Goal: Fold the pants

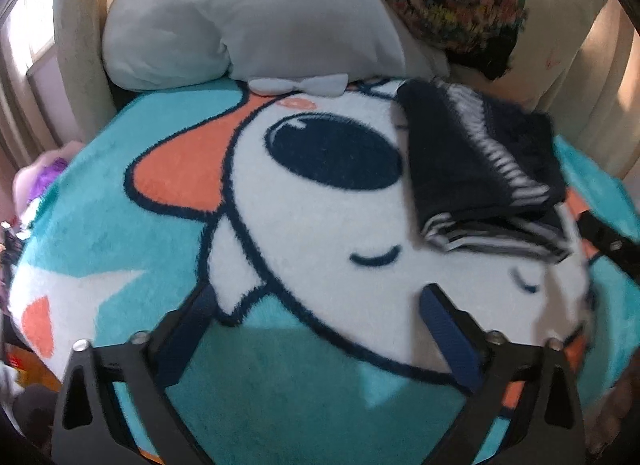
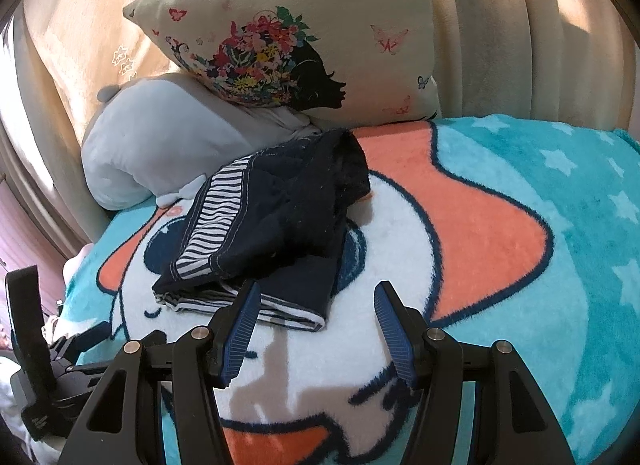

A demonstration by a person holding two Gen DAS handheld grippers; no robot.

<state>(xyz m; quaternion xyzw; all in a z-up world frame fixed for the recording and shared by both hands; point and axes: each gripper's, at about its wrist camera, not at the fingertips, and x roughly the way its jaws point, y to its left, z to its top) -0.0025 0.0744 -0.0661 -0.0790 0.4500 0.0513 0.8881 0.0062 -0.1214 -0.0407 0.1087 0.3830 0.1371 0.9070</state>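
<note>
Your left gripper (image 1: pixel 320 329) sits low over the cartoon blanket (image 1: pixel 120 233), jaws spread wide w/ nothing between the blue pads, not touching the pants. A grey plush pillow (image 1: pixel 240 17) lies at the far edge on the left side, w/ a floral pillow (image 1: pixel 480 17) to its right, leaning on it. The pants (image 1: pixel 480 169) lie folded into a compact dark navy bundle w/ striped lining showing, on the blanket's white face area, right of centre in the left view and just in front of the pillows. Your right gripper (image 2: pixel 316 329) hovers at the bundle's (image 2: pixel 280 217) near edge, jaws also wide apart, holding nothing; left pad just over the bundle's near hem, contact unclear.
</note>
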